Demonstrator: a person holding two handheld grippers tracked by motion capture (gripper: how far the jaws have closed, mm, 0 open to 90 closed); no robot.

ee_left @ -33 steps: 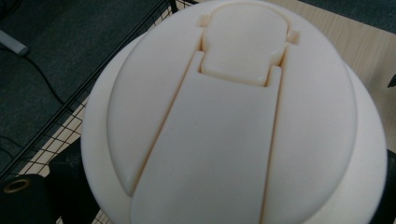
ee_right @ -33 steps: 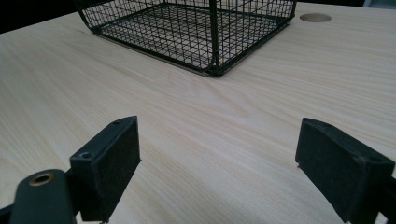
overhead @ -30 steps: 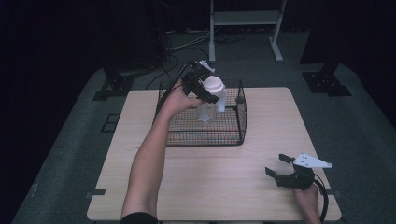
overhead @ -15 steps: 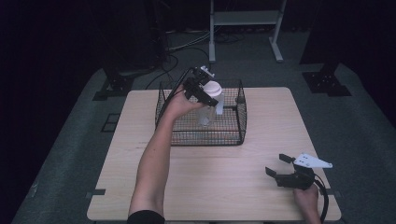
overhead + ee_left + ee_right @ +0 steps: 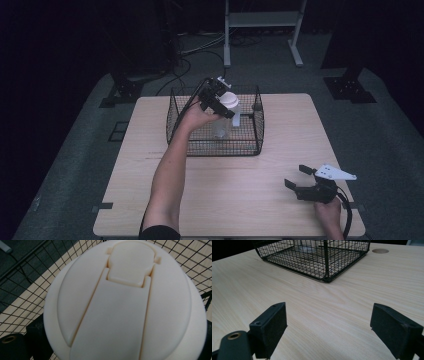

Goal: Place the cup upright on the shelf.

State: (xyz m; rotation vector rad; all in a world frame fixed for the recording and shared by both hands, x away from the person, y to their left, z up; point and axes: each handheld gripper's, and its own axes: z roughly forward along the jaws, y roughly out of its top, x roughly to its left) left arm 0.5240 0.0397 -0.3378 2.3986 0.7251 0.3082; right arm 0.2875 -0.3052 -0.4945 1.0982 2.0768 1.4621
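Two grippers are mine. High view: my left gripper pinches a clear plastic bottle with a cream flip-top lid inside the black wire basket. Left gripper view: lid fills the frame, so I should lower slowly, upright. Right gripper view: my right gripper, jaws spread, rests on the pale wooden table.

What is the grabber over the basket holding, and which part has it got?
The left gripper holds a clear bottle near its white lid, inside the wire basket. The right gripper holds nothing.
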